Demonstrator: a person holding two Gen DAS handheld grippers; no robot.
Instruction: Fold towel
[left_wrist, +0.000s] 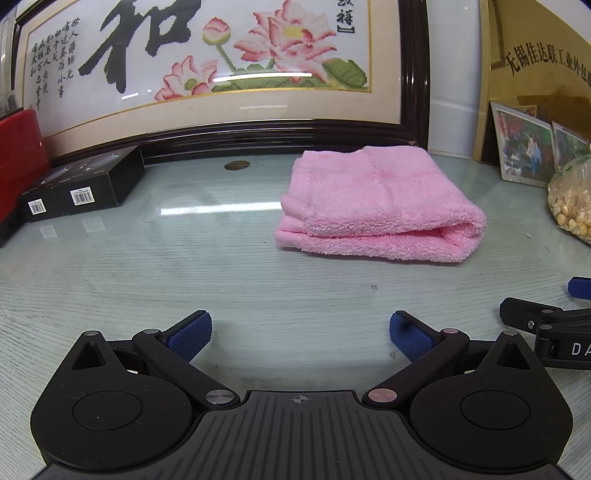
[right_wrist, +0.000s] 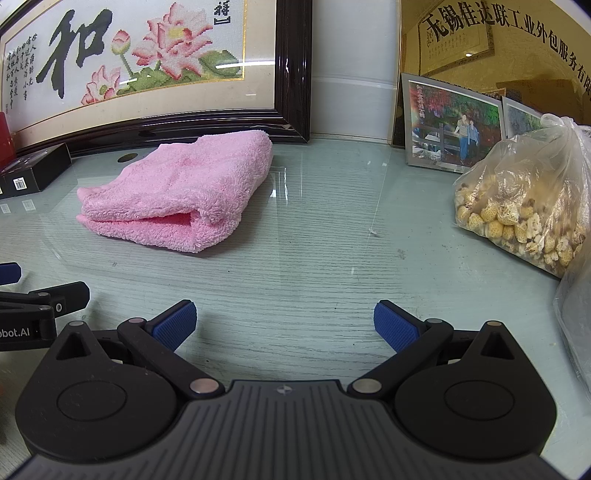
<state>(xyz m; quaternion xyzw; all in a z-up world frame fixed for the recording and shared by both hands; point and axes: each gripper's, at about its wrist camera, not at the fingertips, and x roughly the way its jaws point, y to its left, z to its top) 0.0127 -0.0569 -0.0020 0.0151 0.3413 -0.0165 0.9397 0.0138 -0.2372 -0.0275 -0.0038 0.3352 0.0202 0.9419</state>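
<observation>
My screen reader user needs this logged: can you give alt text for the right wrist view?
A pink towel, already folded into a thick bundle, lies on a glass-topped table ahead and left of the open, empty right gripper. A plastic bag of popcorn-like snacks sits to the right, with a framed cross-stitch picture behind the towel.

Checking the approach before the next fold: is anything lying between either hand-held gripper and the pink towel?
Nothing visible. Only bare glass tabletop lies between the open left hand-held gripper and the folded pink terry towel, and likewise ahead of the open right hand-held gripper. The clear plastic bag of popcorn sits off to the right.
</observation>
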